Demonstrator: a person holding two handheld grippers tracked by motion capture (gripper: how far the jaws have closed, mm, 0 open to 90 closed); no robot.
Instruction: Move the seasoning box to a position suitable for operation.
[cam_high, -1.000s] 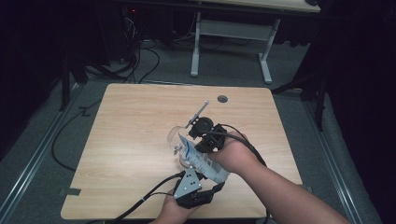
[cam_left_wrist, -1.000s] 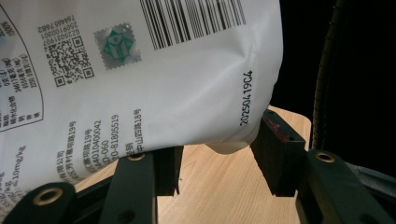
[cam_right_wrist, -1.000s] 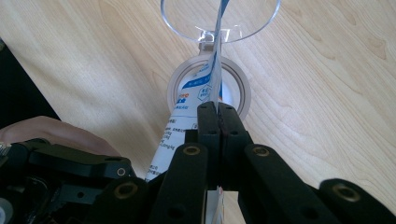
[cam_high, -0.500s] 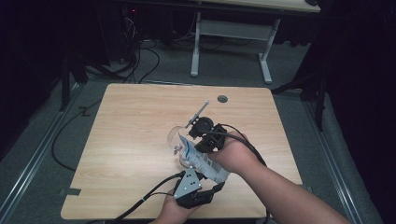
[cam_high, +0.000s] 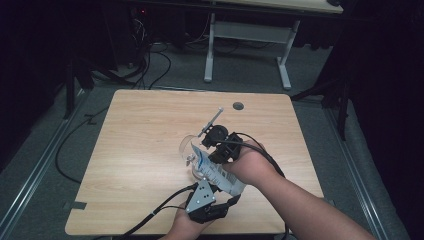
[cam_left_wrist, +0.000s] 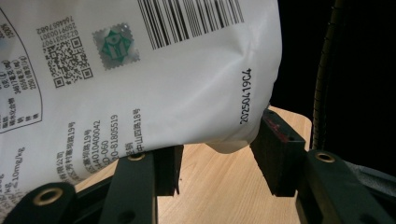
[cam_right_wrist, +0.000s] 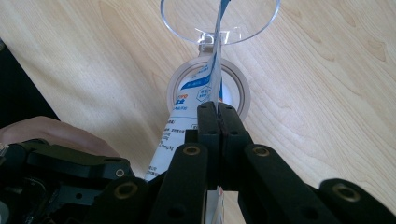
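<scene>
A white pouch (cam_high: 216, 174) with blue print and a barcode is held tilted over a small clear jar (cam_high: 187, 146) on the wooden table (cam_high: 140, 150). My right gripper (cam_high: 206, 151) is shut on the pouch's upper edge (cam_right_wrist: 215, 70), right above the jar's round mouth (cam_right_wrist: 187, 79) and its flipped-open clear lid (cam_right_wrist: 187, 18). My left gripper (cam_high: 220, 194) sits under the pouch's lower end near the front edge. In the left gripper view the pouch (cam_left_wrist: 163, 70) lies across the jaw tips; that gripper (cam_left_wrist: 219, 156) stands open, with bare table showing between the jaws.
A round cable hole (cam_high: 238, 106) lies at the table's far side. Cables (cam_high: 150, 220) trail from the grippers over the front edge. Behind the table stands a white desk frame (cam_high: 250, 45) on grey floor with loose cables (cam_high: 150, 65).
</scene>
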